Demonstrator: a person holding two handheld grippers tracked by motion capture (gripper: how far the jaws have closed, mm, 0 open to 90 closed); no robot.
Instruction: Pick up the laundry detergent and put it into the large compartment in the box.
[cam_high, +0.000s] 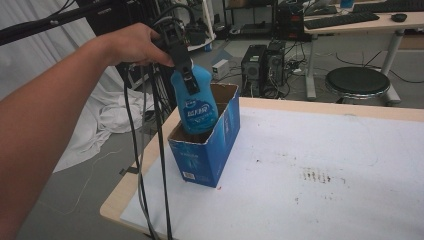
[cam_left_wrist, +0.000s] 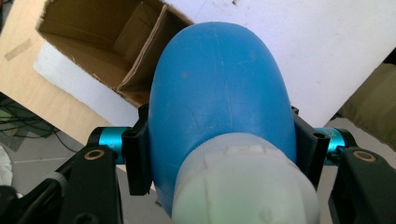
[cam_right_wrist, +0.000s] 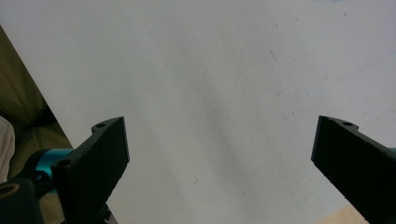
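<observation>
While the left gripper (cam_high: 186, 75) clamps the blue bottle (cam_high: 196, 105) near its neck in the high view, the bottle's base sits just inside the open top of the blue carton (cam_high: 212, 145), hard against the near wall. That carton stands at the table (cam_high: 320, 165) corner, and my worry is plain: if the base catches the rim or a flap, the light carton could tip or skid toward the table edge.

Over to the left gripper view: both pads press the bottle (cam_left_wrist: 219, 98) just past its white cap (cam_left_wrist: 243, 182), with the carton (cam_left_wrist: 102, 42) mouth beyond it. The bottle looks smooth and rounded, so a knock on the inner flap could twist it in the jaws.

In the right gripper view, the right gripper (cam_right_wrist: 219, 149) stands wide, holding nothing, over bare table (cam_right_wrist: 210, 60), so nothing steadies the carton.
</observation>
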